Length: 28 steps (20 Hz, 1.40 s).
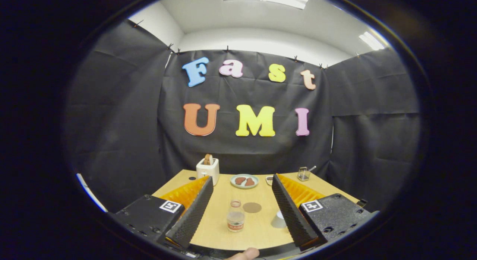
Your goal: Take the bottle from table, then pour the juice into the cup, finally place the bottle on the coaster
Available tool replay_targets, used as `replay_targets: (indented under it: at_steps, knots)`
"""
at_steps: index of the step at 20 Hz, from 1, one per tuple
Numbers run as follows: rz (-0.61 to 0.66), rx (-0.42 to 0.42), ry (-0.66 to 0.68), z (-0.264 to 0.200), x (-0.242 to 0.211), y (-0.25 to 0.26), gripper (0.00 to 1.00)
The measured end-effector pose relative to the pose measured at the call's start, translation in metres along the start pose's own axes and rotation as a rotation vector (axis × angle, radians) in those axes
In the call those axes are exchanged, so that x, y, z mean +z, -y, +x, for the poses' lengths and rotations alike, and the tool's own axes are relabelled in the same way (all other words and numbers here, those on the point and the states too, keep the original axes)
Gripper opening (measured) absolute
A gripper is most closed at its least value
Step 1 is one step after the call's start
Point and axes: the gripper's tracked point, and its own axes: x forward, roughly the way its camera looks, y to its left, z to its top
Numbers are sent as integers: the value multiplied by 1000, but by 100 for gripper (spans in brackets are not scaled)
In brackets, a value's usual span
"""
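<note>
Spread wide apart, the gripper (240,215) holds its two fingers over the near part of the table (223,230), pinching nothing — the gap between them is open and looks straight down the wooden top. Beyond the fingers, at the far end of the table on the side of the left finger, stands a toaster (208,170) with a slice of bread sticking up out of its slot. Farther along that far end, beyond the gap, lies a plate (244,181) with two brown pieces on it, and beyond the right finger stands a small glass jar (303,173) with something poking out of it. Between the fingers, standing upright and clear of both, is the bottle (235,216), its mouth open and a label round its lower part. Just past the bottle, toward the right finger, lies the round brown coaster (252,207), flat on the wood and apart from it. Right beside the right finger — partly hidden by it — is the pale cup (278,219). At the near edge of the table a fingertip (246,254) shows.
</note>
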Motion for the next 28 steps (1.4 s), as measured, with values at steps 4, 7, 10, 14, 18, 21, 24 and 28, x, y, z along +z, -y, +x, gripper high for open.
replay_targets:
  at_steps: [4, 7, 10, 14, 18, 21, 24, 28]
  knots:
    - [30, 15, 13, 8, -18, -9, 100]
    - [37, 17, 17, 17, -40, -14, 100]
    - [30, 3, -1, 29, -67, -13, 100]
    - [21, -10, -2, 48, -103, -12, 100]
    - [47, 28, 22, 70, -143, -19, 100]
    - [59, 17, 18, 89, -175, -16, 100]
    - [13, 13, -2, 109, -199, -17, 100]
    - [-5, -10, -24, 132, -225, -17, 100]
